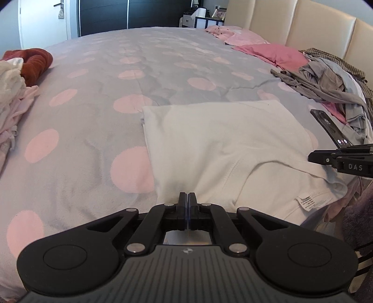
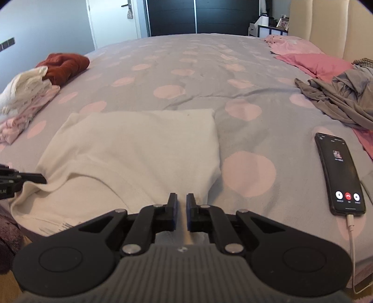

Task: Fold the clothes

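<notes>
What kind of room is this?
It looks like a bedroom. There is a big bed with a padded headboard, pink pillows, and dark wardrobe doors at the back.

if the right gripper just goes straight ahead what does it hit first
The white shirt: the right gripper points along its right part, toward the far folded edge. Beyond that only the bedspread shows. Its height above the cloth is unclear.

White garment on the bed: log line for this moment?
white garment partly folded on bed | left gripper shut at near edge | right gripper slightly open at near edge | phone right, apart
</notes>
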### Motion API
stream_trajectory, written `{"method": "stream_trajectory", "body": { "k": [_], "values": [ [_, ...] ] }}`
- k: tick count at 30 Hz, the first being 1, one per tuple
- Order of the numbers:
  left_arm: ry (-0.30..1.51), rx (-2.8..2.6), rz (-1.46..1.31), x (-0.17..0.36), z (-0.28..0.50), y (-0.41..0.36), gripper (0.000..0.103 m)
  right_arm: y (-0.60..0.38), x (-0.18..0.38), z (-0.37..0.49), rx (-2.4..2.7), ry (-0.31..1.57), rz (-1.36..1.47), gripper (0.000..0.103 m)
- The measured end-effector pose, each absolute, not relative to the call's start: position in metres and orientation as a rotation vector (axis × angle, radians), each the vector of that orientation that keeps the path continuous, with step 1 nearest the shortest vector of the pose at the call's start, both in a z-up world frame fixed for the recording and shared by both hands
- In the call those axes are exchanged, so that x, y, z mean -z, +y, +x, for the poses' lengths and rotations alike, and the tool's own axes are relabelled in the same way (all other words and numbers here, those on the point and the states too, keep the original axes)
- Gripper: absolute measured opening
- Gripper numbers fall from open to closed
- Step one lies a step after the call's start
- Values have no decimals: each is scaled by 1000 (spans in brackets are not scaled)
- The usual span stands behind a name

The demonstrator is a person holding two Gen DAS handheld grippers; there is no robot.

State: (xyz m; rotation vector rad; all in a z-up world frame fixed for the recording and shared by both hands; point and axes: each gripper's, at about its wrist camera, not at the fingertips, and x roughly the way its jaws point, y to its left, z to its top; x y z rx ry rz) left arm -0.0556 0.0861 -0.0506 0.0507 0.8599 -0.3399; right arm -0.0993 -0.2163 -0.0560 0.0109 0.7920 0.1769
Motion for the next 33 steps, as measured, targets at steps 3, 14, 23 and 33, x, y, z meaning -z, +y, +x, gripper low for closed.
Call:
{"method": "stream_trajectory", "body": {
  "k": [3, 14, 23, 33],
  "values": [
    [828, 318, -42, 37, -59, 99, 30, -223, 40, -106, -200, 761, 43, 18],
    [988, 373, -319, 60, -12, 129, 43, -265, 43, -56, -271, 916, 273, 49],
    [1056, 425, -483, 98, 11, 138, 43, -289, 93, -33, -326, 1007, 538, 48],
    [1003, 463, -487, 107, 20, 130, 36, -294, 109, -27, -403, 976, 671, 44]
  ]
}}
